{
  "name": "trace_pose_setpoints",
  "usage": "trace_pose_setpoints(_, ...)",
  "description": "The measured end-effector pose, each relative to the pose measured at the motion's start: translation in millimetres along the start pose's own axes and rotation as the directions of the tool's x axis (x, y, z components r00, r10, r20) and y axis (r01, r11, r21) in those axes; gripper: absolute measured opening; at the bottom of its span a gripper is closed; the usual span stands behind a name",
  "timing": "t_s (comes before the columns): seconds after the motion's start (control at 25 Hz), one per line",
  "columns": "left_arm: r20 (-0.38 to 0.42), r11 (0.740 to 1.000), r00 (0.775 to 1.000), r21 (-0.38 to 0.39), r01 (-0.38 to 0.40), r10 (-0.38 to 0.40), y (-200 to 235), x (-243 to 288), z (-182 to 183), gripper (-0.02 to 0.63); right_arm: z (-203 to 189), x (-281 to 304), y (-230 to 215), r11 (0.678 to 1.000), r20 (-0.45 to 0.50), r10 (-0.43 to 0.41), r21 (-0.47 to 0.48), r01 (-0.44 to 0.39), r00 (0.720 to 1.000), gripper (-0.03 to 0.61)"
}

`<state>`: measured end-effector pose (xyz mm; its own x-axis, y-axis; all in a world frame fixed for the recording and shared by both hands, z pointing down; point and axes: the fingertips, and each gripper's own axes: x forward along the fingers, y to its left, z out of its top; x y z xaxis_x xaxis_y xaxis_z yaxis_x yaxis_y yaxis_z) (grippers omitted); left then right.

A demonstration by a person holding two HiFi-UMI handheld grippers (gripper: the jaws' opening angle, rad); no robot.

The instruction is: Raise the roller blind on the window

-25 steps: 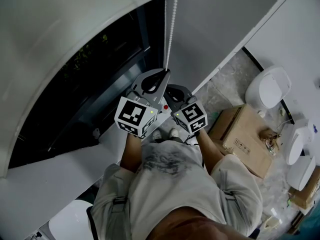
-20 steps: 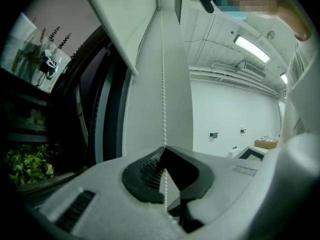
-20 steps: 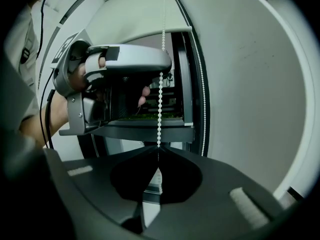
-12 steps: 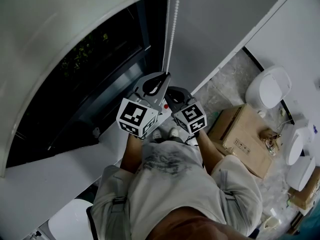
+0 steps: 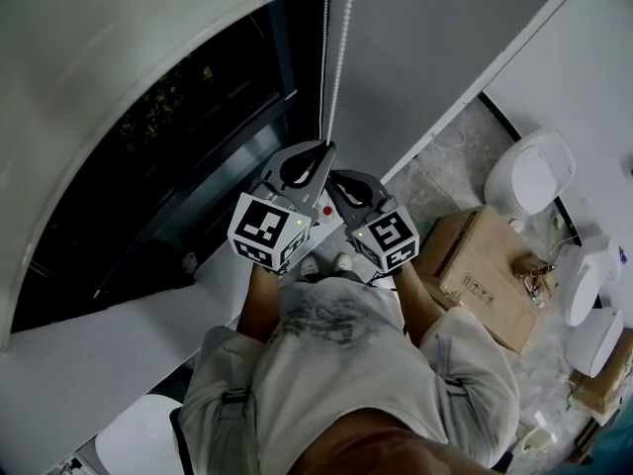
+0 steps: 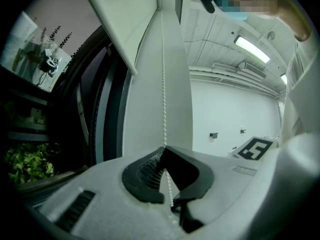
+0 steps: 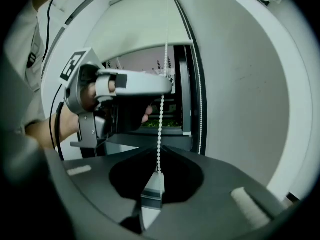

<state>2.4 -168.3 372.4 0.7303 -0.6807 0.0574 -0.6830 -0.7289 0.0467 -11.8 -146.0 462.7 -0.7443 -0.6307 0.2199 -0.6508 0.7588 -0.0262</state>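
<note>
2 grippers meet on 1 bead chain (image 5: 336, 57), which hangs down the right edge of the window (image 5: 188, 137), just past the right end of the roller blind (image 5: 119, 57). The blind's pale fabric covers the upper part of the glass, and dark pane shows under its bottom edge.

We hold the left gripper (image 6: 164, 148) higher on the chain. Its fingertips are pressed together with the beads pinched between them. The chain runs straight up from the tips, and a short run of it shows in the hollow behind them.

The right gripper (image 7: 160, 147) sits just below and beside the left one, their marker cubes close side by side. Its tips likewise close on the chain, which enters from above. Behind the tips the beads end at a small pale block (image 7: 152, 189) lying in the hollow between the 2 fingers.
</note>
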Motion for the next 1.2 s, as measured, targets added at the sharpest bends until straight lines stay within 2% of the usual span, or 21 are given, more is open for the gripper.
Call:
trace_pose_setpoints(0.32,-0.003,1.000,1.000,-0.002,-0.001,0.001,2.4,2.4,-1.0,0.011,65.8,-26.3,-8.5,0.999,0.131,-0.027,-0.035,0.032,0.991,0.041)
trace_pose_setpoints(0.72,0.010,1.000,1.000,-0.005,-0.003,0.003,5.9,-2.2,1.0,0.011,129.3,-33.2,-12.4,0.996,0.243,-0.044,-0.067,0.062,0.969,0.054)
trace_pose_setpoints(1.2,0.006,1.000,1.000,-0.006,0.013,-0.013,0.0,0.0,-0.9,0.011,219.2,-32.5,-20.0,0.977,0.355,-0.017,-0.192,0.091,0.935,0.098)
